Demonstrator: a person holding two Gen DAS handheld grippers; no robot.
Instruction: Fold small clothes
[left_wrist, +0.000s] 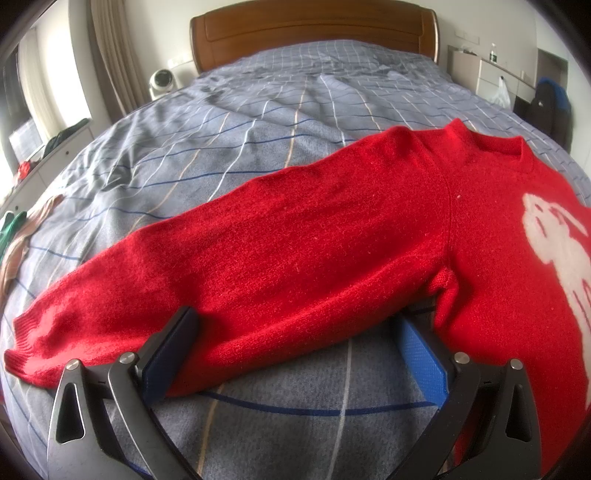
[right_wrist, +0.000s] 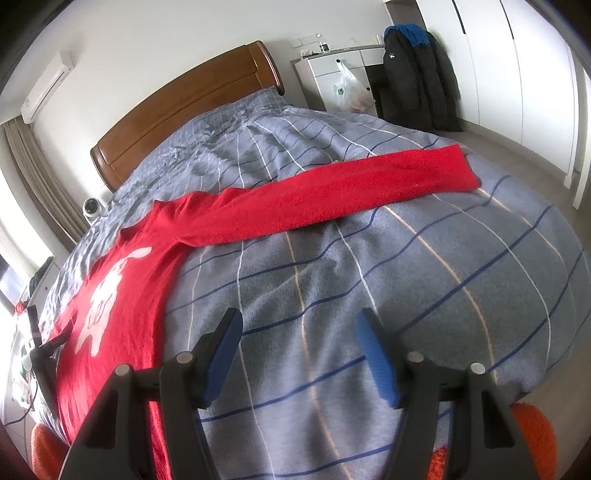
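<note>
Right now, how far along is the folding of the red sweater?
Done: the red sweater lies flat on the bed, both sleeves spread. In hand: the left hand-held gripper stands open around one sleeve's lower edge; the right hand-held gripper hovers open, empty. Left: every fold, since nothing is folded yet.

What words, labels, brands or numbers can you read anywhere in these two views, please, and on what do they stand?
None can be read.
Red sweater: a white figure only, no letters.
Plastic bag: green logo, too small to read.
Dark jacket: small white mark, too blurred.
Small display on the white cabinet: unreadable.
</note>
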